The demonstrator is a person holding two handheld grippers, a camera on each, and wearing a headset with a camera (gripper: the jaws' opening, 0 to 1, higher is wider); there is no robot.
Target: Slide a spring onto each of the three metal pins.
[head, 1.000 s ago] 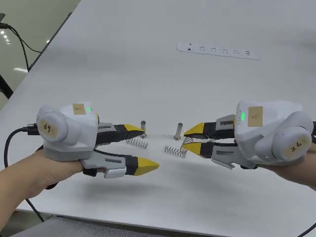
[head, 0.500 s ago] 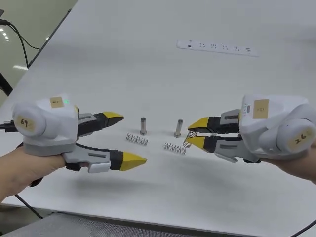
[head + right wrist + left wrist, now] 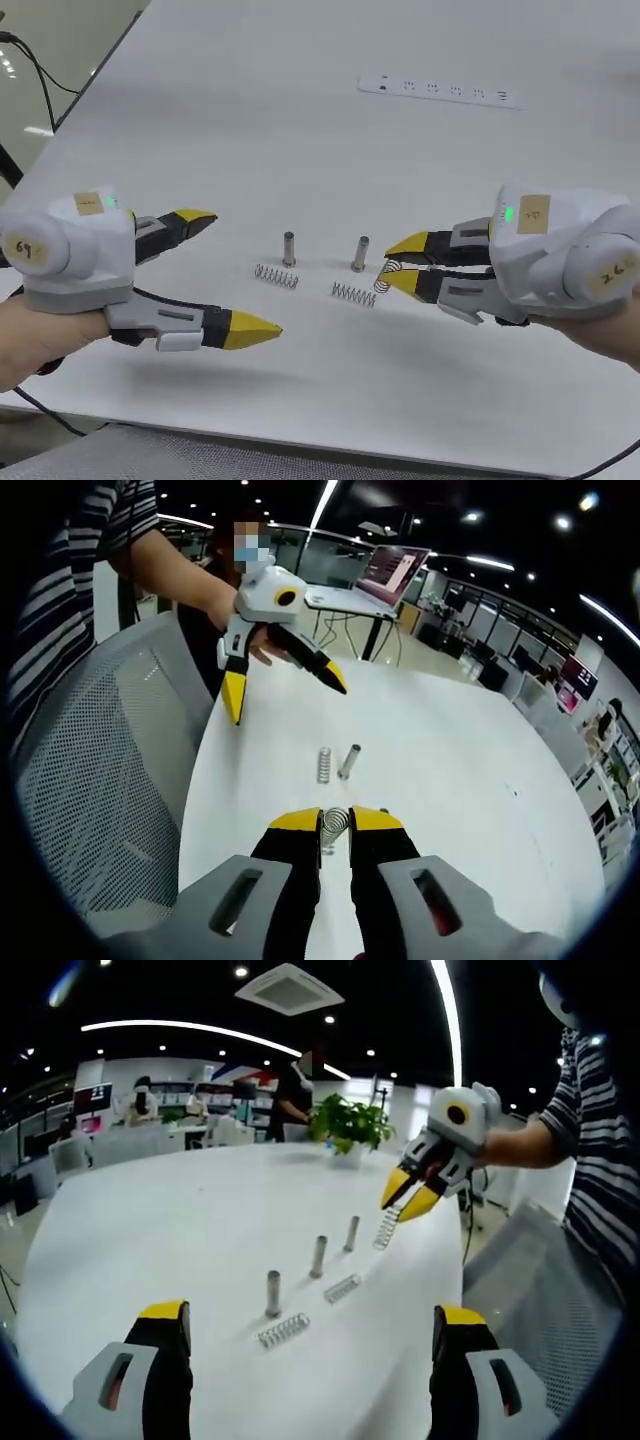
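My right gripper (image 3: 392, 263) is clamped on one spring (image 3: 384, 281), held off the surface (image 3: 300, 130) just beside the pins (image 3: 289, 248). My left gripper (image 3: 238, 271) is spread apart. Two loose springs (image 3: 277, 276) lie before the pins, toward the near edge. A power strip (image 3: 440, 92) lies near the far edge. The left gripper view shows three pins in a row; the head view shows two.

Three metal pins (image 3: 318, 1256) stand on the table (image 3: 300, 150). The springs (image 3: 283, 1330) are also three: two lie flat, the third spring (image 3: 387, 1228) is in the right gripper (image 3: 390, 264). With the left gripper (image 3: 243, 270) that makes two grippers. One power strip (image 3: 440, 92) lies behind.
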